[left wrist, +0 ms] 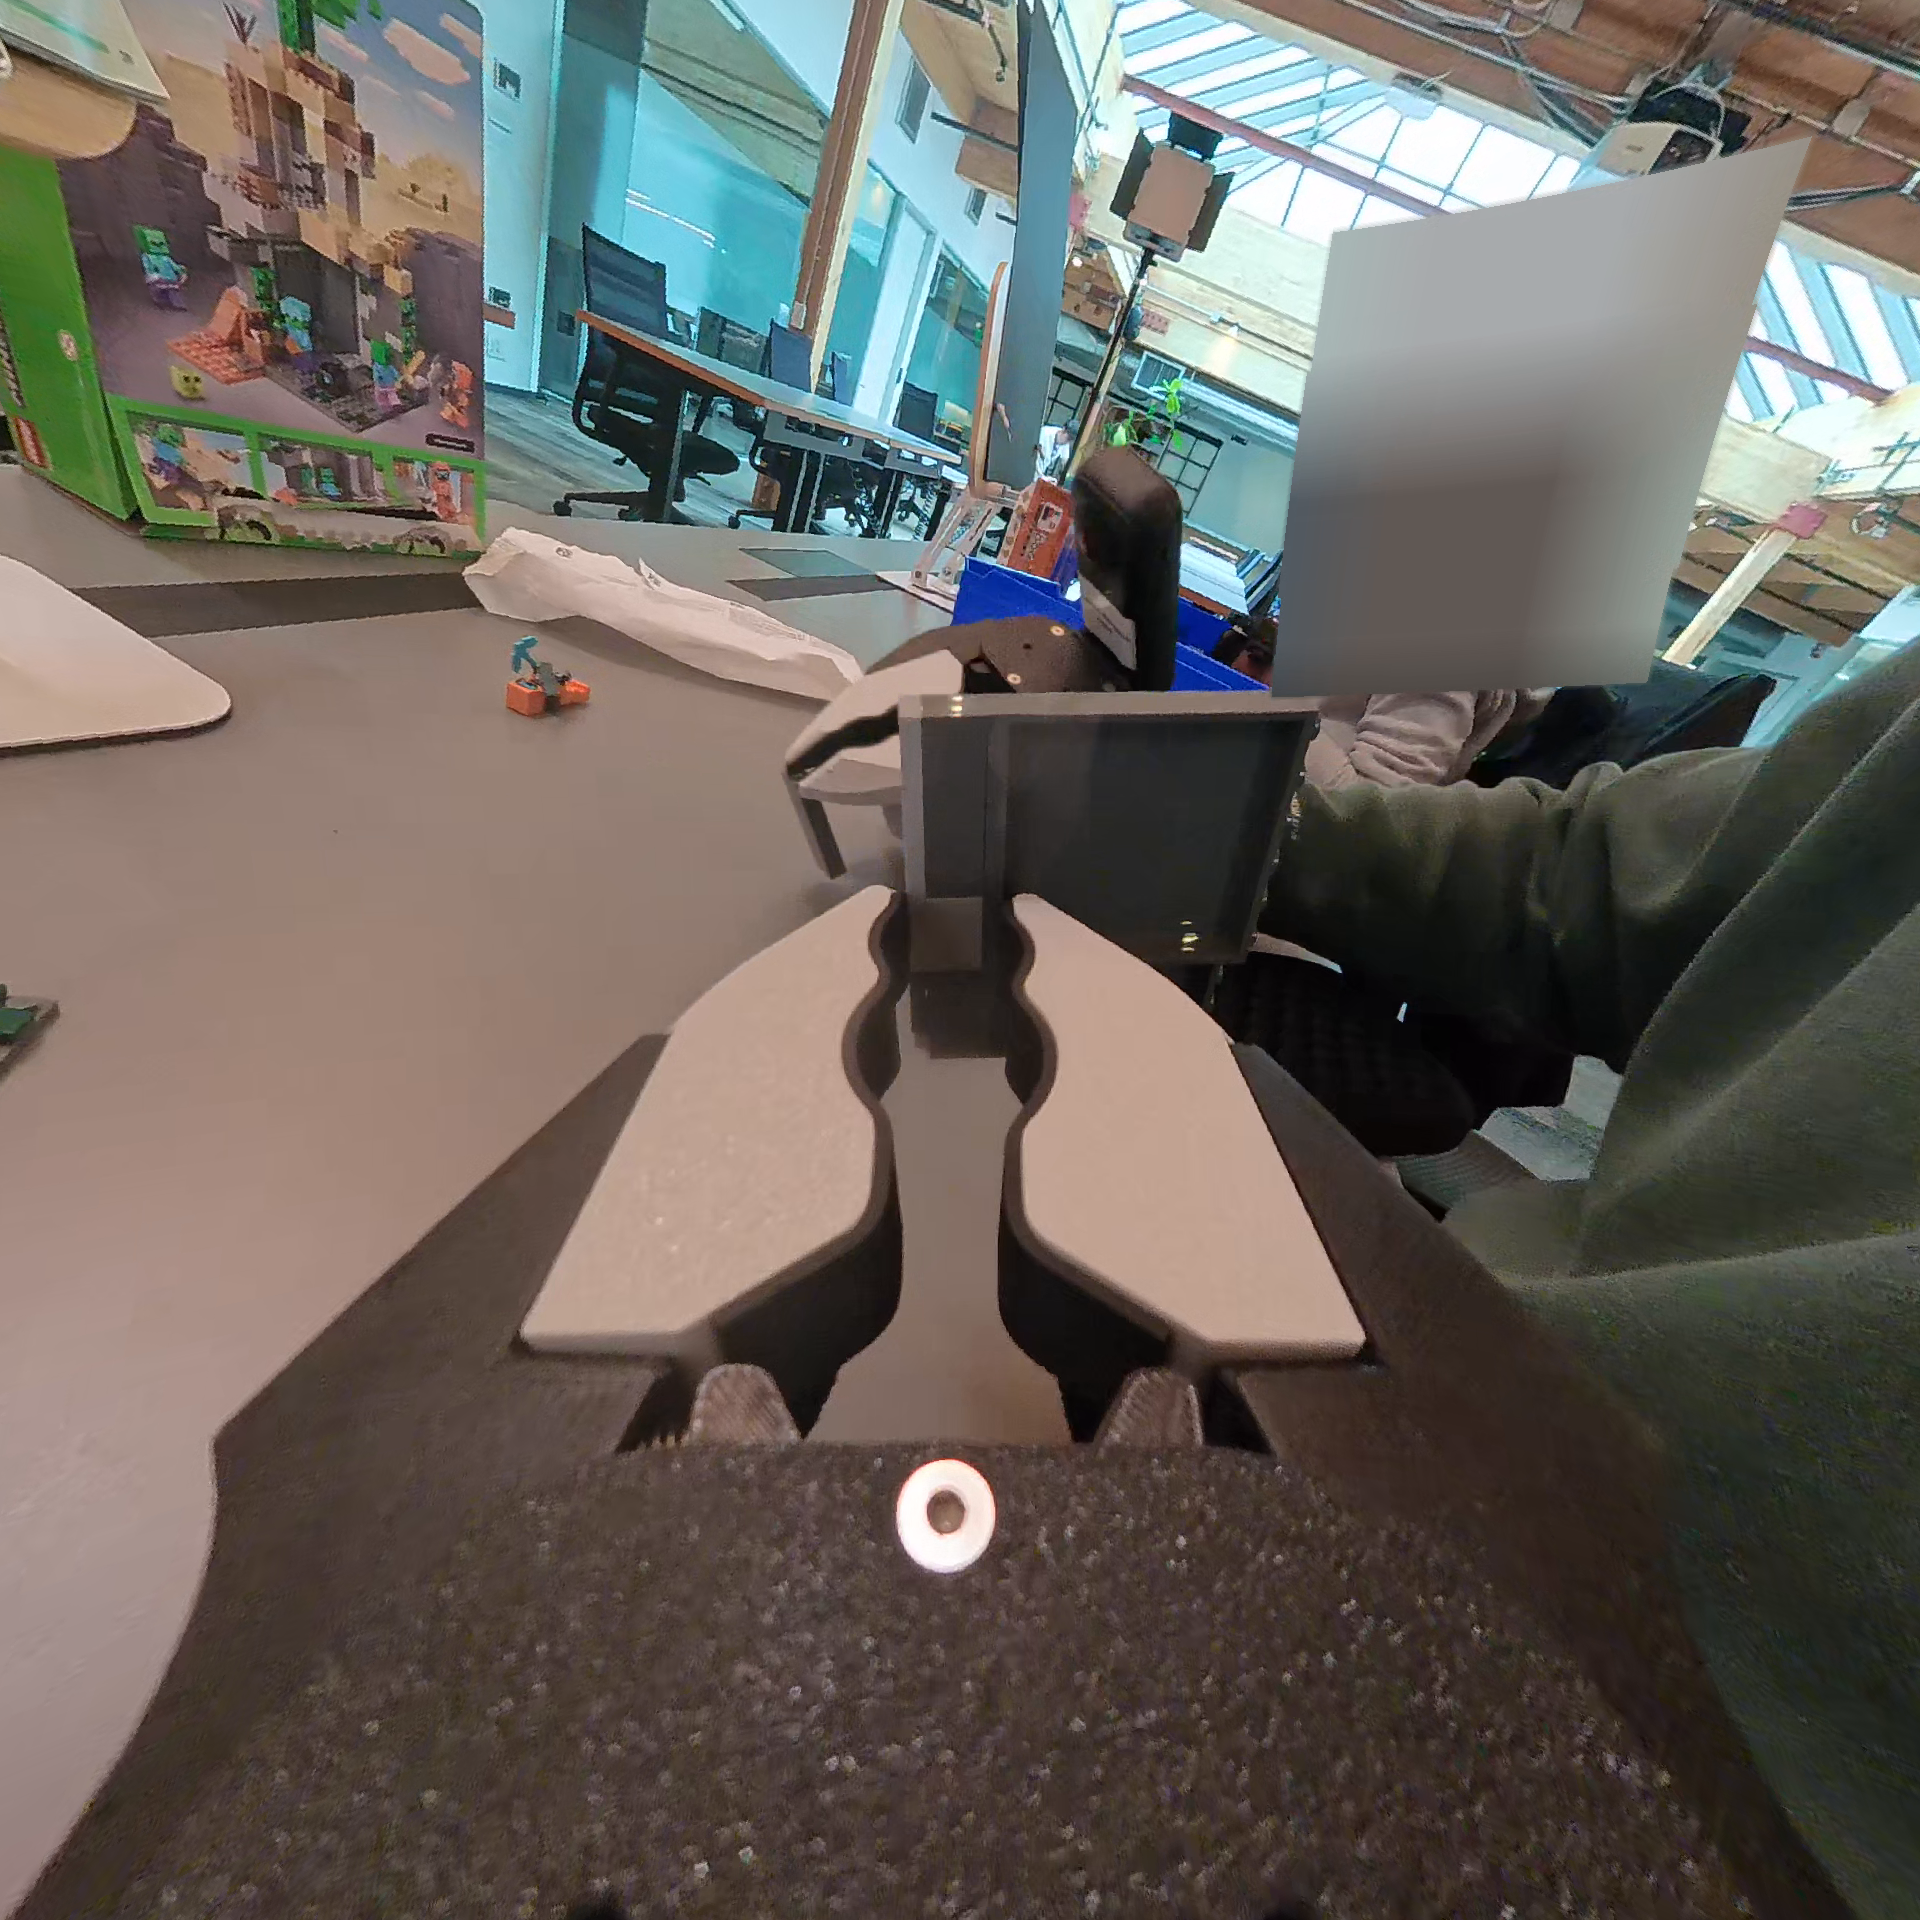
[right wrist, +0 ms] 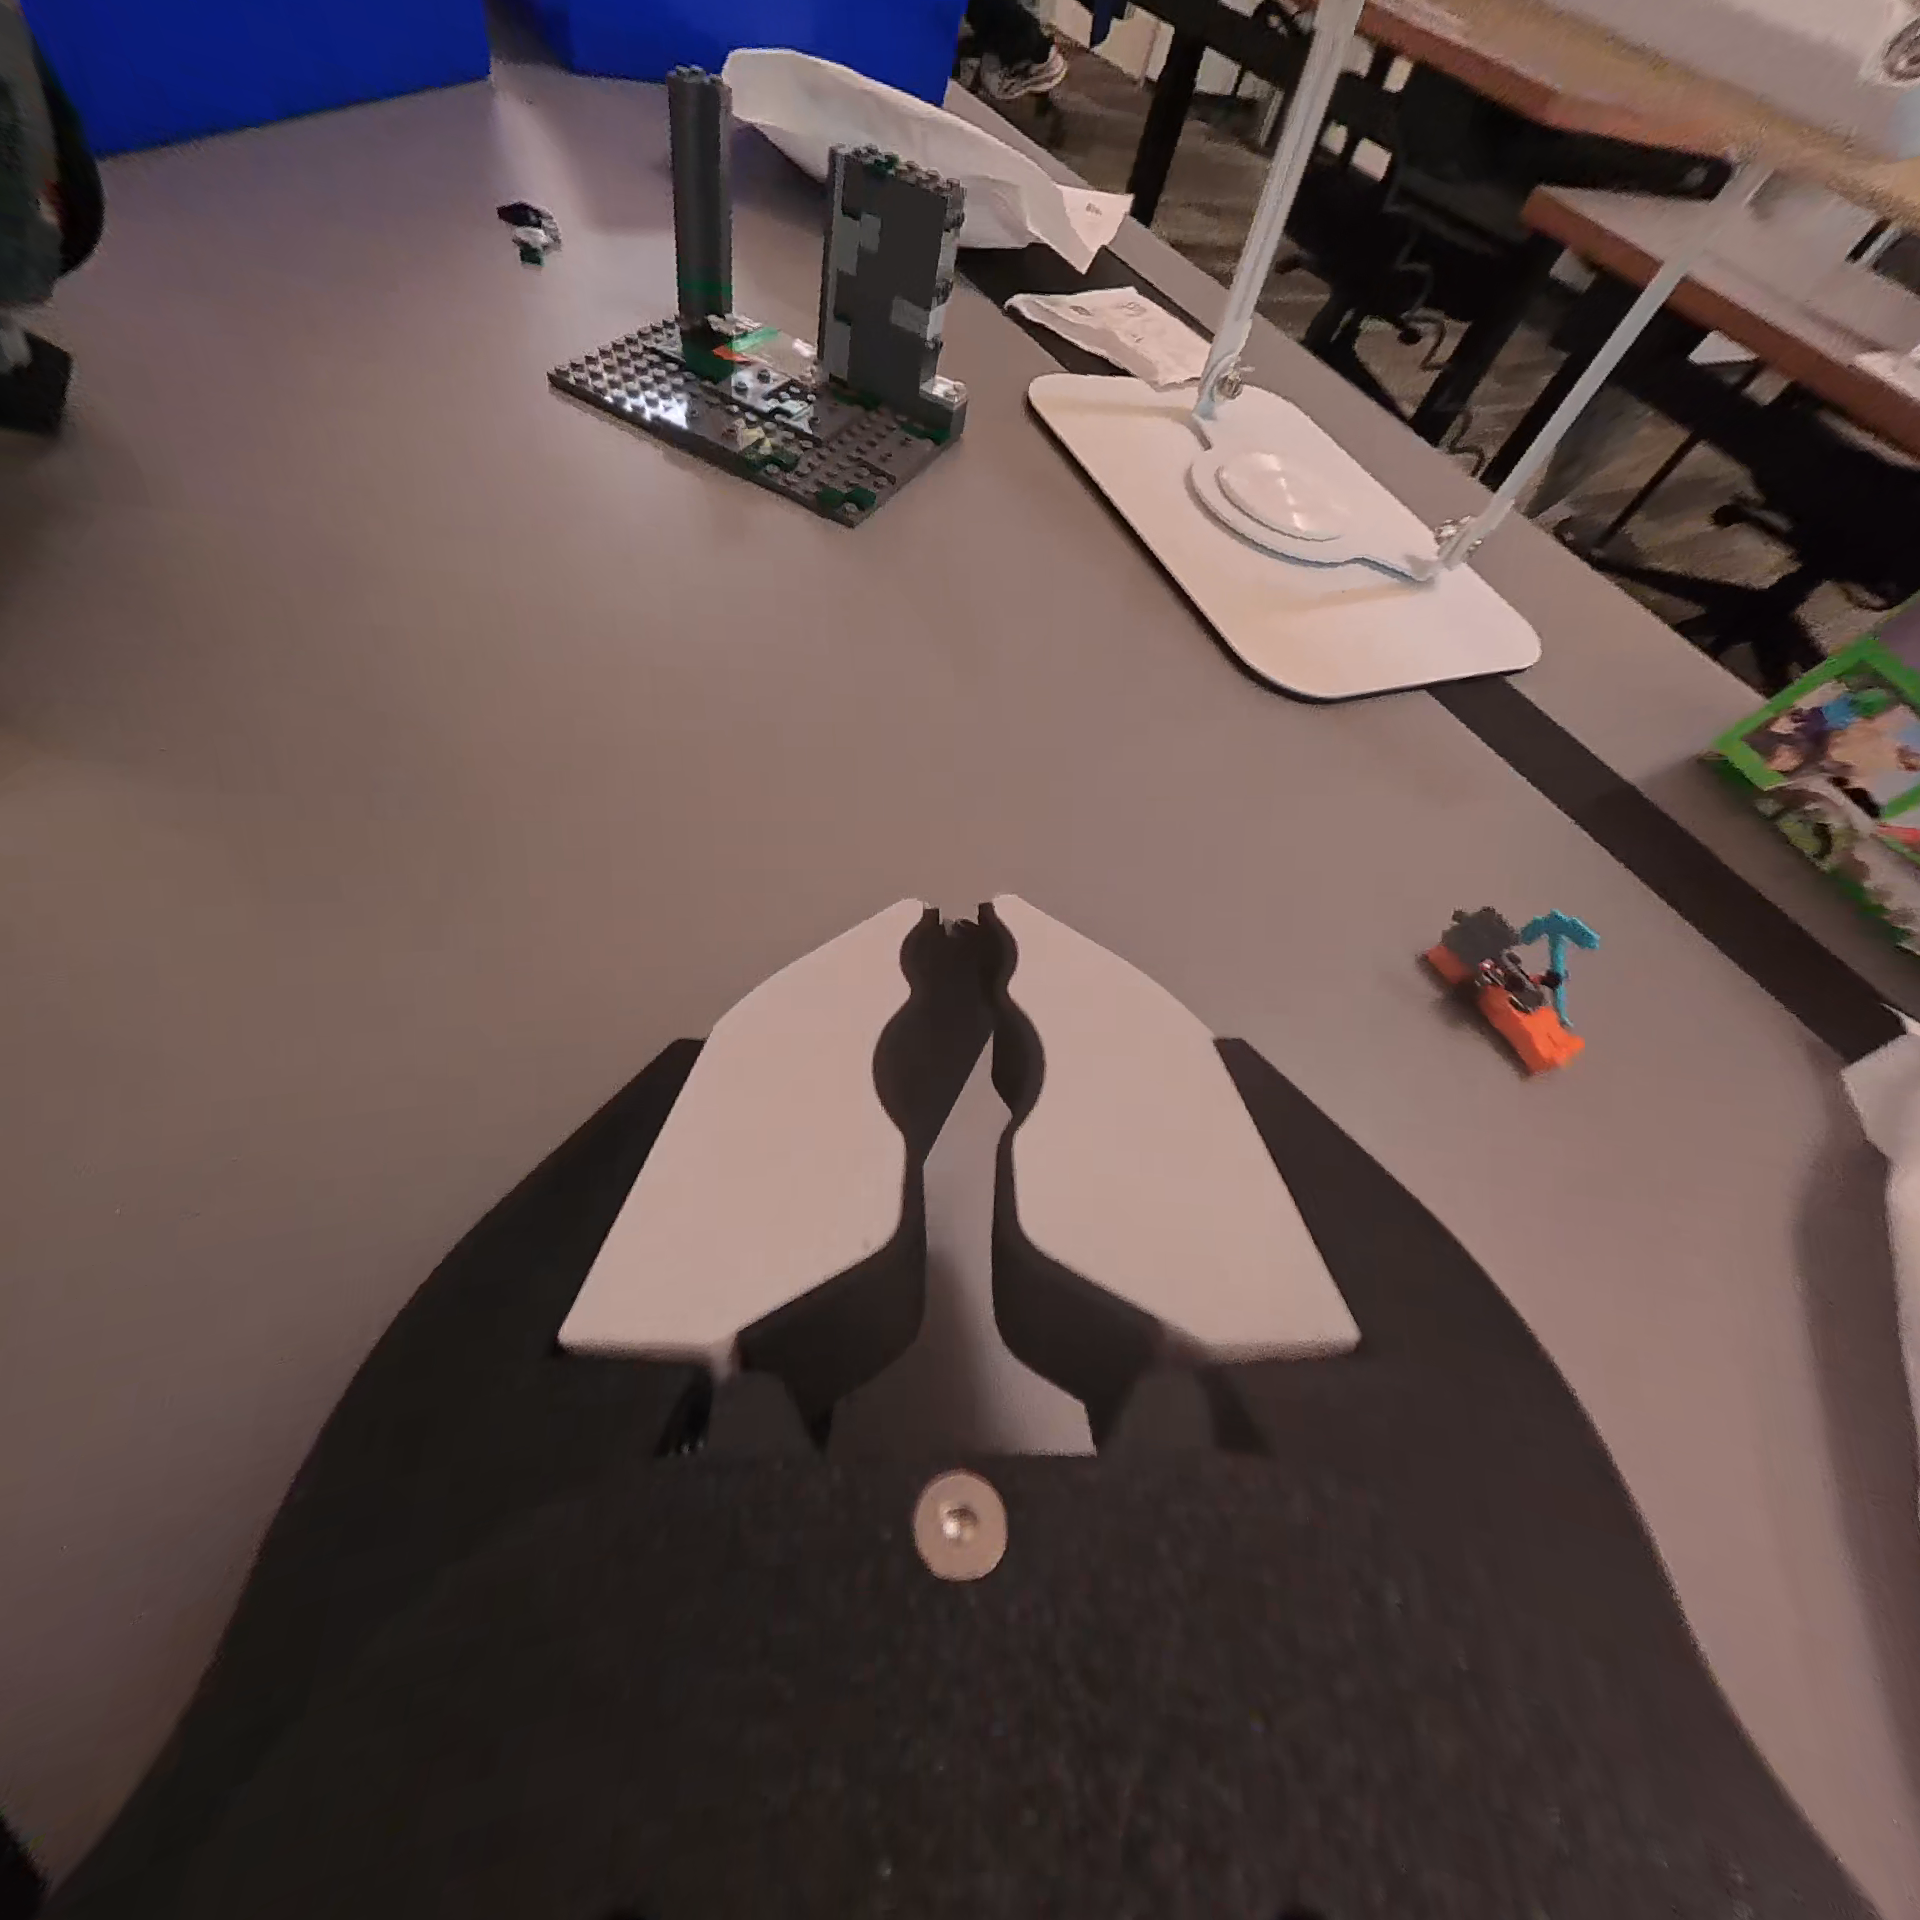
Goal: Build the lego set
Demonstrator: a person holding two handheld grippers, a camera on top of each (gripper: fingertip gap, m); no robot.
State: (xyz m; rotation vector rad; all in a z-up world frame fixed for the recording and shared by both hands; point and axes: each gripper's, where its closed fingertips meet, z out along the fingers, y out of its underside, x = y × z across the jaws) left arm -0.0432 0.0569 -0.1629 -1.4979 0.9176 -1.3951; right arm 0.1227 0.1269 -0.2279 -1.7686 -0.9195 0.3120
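Note:
In the left wrist view my left gripper point(left wrist: 945, 920) is shut on the lower edge of a large dark grey panel piece point(left wrist: 1101, 821) and holds it upright above the table. The other gripper point(left wrist: 847, 743) shows just behind the panel's left side, held by an arm in a green sleeve point(left wrist: 1507, 883). In the right wrist view my right gripper point(right wrist: 958, 920) is nearly closed on a small dark piece point(right wrist: 958, 916) at its tips, above the grey table. The partial build stands far ahead: a dark studded baseplate point(right wrist: 644, 390) with a tall dark column point(right wrist: 698, 197) and a grey wall point(right wrist: 888, 281).
A small orange and teal assembly point(right wrist: 1507, 987) lies on the table to the right and also shows in the left wrist view point(left wrist: 545, 681). A white lamp base point(right wrist: 1278, 520), the green set box point(left wrist: 260, 260), a white paper bag point(left wrist: 644, 613) and blue bins point(left wrist: 1023, 603) stand around the table. Across from one pair of fingers to the other is roughly 20 centimetres. The dark studded baseplate point(right wrist: 644, 390) sits 20 centimetres or so from the ends of my left fingers.

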